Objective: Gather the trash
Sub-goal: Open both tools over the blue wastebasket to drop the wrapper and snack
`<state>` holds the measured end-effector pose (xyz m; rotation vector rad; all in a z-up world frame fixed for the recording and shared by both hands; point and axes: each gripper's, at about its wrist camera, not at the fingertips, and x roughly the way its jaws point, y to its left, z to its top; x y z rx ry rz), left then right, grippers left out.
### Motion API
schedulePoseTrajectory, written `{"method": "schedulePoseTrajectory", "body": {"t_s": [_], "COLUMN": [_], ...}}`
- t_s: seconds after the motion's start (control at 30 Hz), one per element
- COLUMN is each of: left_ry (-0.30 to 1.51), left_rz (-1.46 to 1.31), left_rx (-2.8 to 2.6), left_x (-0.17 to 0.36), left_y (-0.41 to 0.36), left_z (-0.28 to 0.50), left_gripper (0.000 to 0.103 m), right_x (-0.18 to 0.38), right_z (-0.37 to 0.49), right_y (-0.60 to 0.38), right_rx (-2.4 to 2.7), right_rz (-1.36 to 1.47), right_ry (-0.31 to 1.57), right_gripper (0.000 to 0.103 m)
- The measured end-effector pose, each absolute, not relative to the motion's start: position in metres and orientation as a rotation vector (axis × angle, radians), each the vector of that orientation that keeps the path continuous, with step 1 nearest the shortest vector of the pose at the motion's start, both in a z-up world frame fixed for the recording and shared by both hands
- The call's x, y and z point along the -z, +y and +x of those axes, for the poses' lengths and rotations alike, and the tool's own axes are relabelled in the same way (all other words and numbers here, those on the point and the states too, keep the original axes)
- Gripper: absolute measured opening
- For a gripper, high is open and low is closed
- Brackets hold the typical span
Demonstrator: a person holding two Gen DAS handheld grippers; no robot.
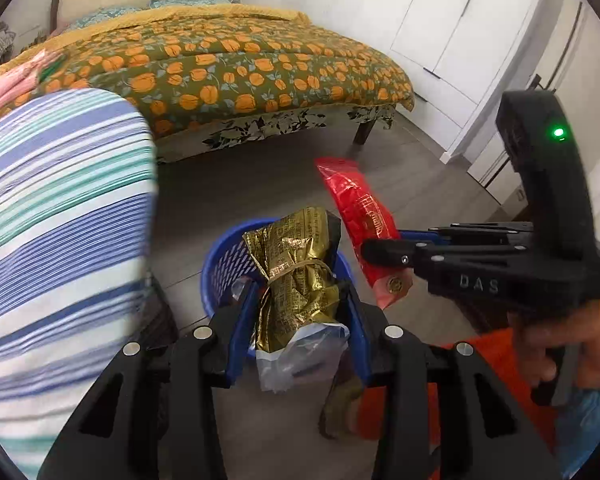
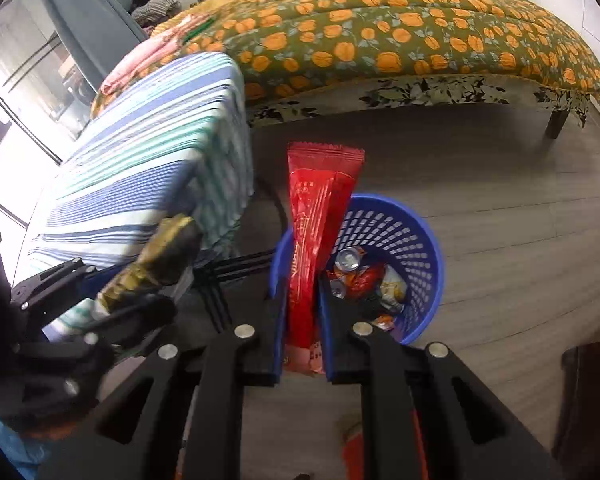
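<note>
Trash already lies in the blue basket [image 2: 400, 240] beneath both tongs; left tongs [image 1: 300, 320] clamp a gold wrapper [image 1: 296, 264], right tongs [image 2: 304, 336] a red wrapper [image 2: 316, 216], neither dropped yet.

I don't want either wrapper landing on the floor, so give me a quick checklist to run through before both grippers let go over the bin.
1. Left gripper clamped on the gold packet: ok.
2. Right gripper clamped on the red wrapper: ok.
3. Blue basket upright with its mouth open: ok.
4. Room left in the basket: ok; cans and wrappers cover only the bottom.
5. Gold packet directly over the basket mouth: cannot tell; the right wrist view shows it off to the side, by the striped cloth.
6. Red wrapper directly over the mouth: cannot tell; it lines up with the near rim.
</note>
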<state>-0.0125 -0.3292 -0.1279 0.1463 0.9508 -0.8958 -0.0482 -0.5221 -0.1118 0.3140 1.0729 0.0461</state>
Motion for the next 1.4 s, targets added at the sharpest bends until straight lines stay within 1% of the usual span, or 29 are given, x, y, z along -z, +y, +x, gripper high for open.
{"method": "schedulePoseTrajectory", "body": {"t_s": [0.17,0.43,0.53,0.87,0.93,0.97,1.0,1.03,1.07,1.1,1.27,1.3,1.33,1.4], "left_ry": [0.999,1.085,1.109,1.172,1.187,1.195,1.2,1.203,1.202,1.203,1.175,1.161,1.141,1.097], "left_rz": [0.148,0.142,0.134,0.163,0.175,0.182,0.19,0.195,0.191,0.187,0.2,0.199,0.198,0.21], "left_rx": [0.835,0.77,0.751,0.728,0.737,0.737,0.733,0.729,0.729,0.733,0.734,0.731,0.724,0.687], "left_x": [0.159,0.206,0.219,0.257,0.265,0.269,0.272,0.274,0.275,0.276,0.265,0.259,0.252,0.236], "left_y": [-0.367,-0.401,-0.407,-0.428,-0.431,-0.435,-0.436,-0.436,-0.436,-0.435,-0.431,-0.428,-0.426,-0.421], "left_z": [0.014,0.042,0.052,0.066,0.067,0.069,0.069,0.07,0.071,0.071,0.065,0.062,0.059,0.05], "left_gripper": [0.041,0.041,0.041,0.042,0.046,0.05,0.061,0.072,0.074,0.075,0.08,0.08,0.08,0.08], "right_x": [0.137,0.199,0.215,0.249,0.256,0.258,0.261,0.263,0.265,0.266,0.259,0.256,0.252,0.239], "right_z": [-0.023,0.006,0.011,0.024,0.025,0.028,0.028,0.028,0.028,0.028,0.022,0.02,0.017,0.01], "right_y": [-0.552,-0.589,-0.594,-0.612,-0.615,-0.614,-0.616,-0.617,-0.619,-0.621,-0.63,-0.631,-0.632,-0.632], "right_rx": [-0.017,0.002,0.008,0.017,0.011,0.012,0.018,0.027,0.034,0.042,0.067,0.075,0.087,0.118], "right_rz": [0.306,0.383,0.4,0.495,0.513,0.515,0.516,0.518,0.525,0.531,0.549,0.553,0.553,0.538], "right_ry": [1.133,1.231,1.245,1.283,1.289,1.291,1.293,1.294,1.295,1.296,1.279,1.273,1.267,1.236], "right_gripper": [0.014,0.014,0.014,0.014,0.015,0.017,0.019,0.032,0.037,0.039,0.04,0.045,0.061,0.083]}}
